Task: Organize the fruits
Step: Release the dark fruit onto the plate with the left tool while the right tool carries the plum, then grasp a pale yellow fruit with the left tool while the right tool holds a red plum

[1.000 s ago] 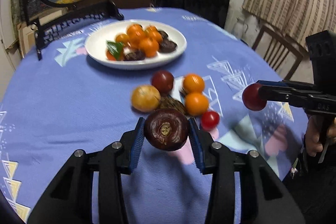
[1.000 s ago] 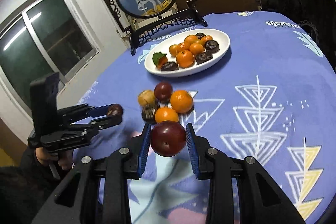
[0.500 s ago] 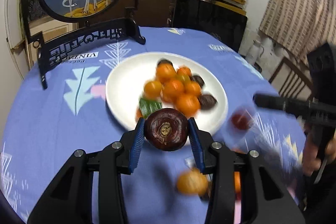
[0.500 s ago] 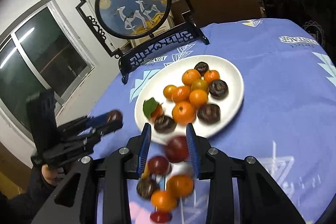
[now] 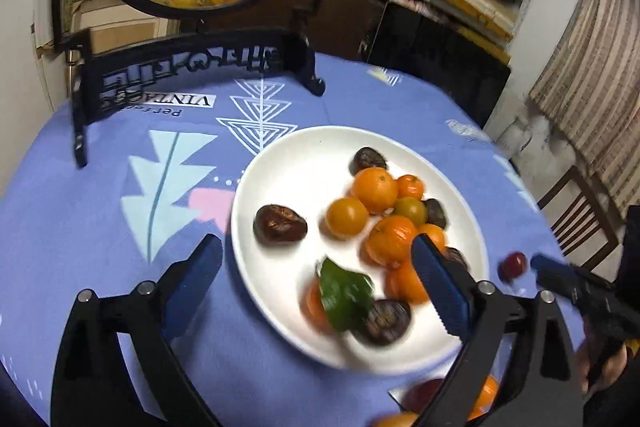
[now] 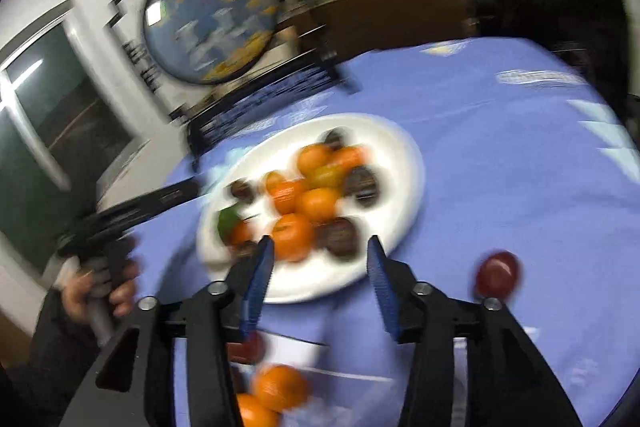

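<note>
A white plate (image 5: 280, 163) on the blue tablecloth holds several oranges (image 5: 374, 189) and dark brown fruits. One dark brown fruit (image 5: 280, 223) lies alone on the plate's left side. My left gripper (image 5: 316, 279) is open and empty over the plate's near edge. My right gripper (image 6: 318, 271) is open and empty, just in front of the plate (image 6: 404, 163). A red plum (image 6: 498, 274) lies on the cloth to the right of the plate, also seen in the left wrist view (image 5: 512, 265). The right wrist view is blurred.
A round painted screen on a black stand (image 5: 200, 67) stands behind the plate. Loose oranges (image 6: 280, 389) and a dark red fruit (image 6: 250, 347) lie on the cloth near me. A wooden chair (image 5: 576, 219) stands at the table's right.
Both grippers moved up to the plate and opened. The dark brown fruit left my left gripper and lies on the plate. The red plum left my right gripper and lies beside the plate.
</note>
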Demonstrator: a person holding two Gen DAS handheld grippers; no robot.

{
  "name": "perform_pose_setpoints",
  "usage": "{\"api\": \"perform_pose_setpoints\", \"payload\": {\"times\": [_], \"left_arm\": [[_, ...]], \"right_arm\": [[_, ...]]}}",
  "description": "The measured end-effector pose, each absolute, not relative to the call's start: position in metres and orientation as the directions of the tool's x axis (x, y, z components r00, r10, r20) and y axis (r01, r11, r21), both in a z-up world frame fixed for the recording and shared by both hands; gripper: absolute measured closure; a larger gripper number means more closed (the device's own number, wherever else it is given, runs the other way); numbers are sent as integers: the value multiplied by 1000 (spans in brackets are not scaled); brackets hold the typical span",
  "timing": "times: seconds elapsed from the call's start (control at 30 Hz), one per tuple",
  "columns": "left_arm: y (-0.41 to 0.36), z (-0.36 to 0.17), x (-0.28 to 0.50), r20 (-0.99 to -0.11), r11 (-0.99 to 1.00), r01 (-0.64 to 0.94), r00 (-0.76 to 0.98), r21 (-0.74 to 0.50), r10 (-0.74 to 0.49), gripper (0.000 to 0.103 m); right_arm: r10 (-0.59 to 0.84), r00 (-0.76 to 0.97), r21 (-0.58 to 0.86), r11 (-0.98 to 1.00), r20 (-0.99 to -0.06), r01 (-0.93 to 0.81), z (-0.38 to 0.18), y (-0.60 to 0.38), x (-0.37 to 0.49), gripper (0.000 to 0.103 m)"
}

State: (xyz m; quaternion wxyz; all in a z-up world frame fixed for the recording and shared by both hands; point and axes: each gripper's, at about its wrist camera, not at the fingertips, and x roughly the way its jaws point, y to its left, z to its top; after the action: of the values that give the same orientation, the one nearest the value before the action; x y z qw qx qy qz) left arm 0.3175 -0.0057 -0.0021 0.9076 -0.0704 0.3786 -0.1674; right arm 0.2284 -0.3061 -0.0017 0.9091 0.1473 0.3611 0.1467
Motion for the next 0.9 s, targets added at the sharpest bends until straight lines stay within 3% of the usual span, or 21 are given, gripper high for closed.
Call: {"api": "perform_pose_setpoints", "payload": {"times": [0.13,0.27,0.4,0.47,0.5,0.63,0.9], "left_arm": [[-6,7,268,-632,931,289,683,-224,-365,10],[-10,2,231,-634,931,324,687,-171,-355,10],[-4,-14,221,-650,931,307,670,-197,-358,10],[5,-19,221,-649,929,285,665,-238,-370,10],[9,-20,221,-645,928,278,667,-248,-373,10],[20,-20,222,-627,918,267,671,-293,-395,10],[-2,-26,215,-664,916,333,636,-222,-392,10]], "right_arm": [[252,748,321,946,-614,-55,3,-349,207,46],[-71,745,41,991,-663,131,-5,-369,212,34],[-252,614,-132,963,-748,236,-46,-390,261,36],[-246,527,-136,961,-814,240,-68,-398,279,56],[-236,518,-124,962,-822,242,-71,-399,280,60],[-216,523,-108,967,-824,230,-64,-396,267,60],[-210,518,-115,971,-829,210,-69,-396,252,63]]}}
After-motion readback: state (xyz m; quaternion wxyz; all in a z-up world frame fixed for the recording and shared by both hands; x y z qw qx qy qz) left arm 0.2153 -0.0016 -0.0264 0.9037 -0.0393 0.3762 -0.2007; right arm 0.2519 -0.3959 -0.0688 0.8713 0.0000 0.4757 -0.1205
